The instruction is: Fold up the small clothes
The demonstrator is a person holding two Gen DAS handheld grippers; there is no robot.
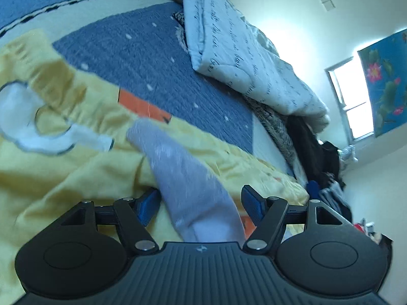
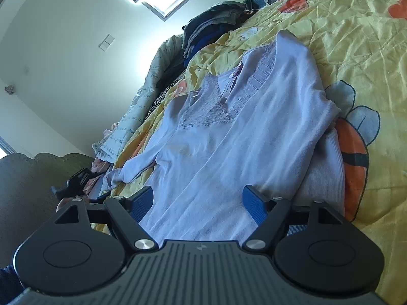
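Left gripper (image 1: 201,204): your jaws stand apart; a pale lilac sleeve (image 1: 183,172) runs loose between them toward 11 o'clock.
Right gripper (image 2: 201,204): jaws apart over the hem, gripping nothing.
Top (image 2: 229,127): lilac, lace neckline at 12 o'clock, flat on the yellow bedspread (image 2: 356,50).
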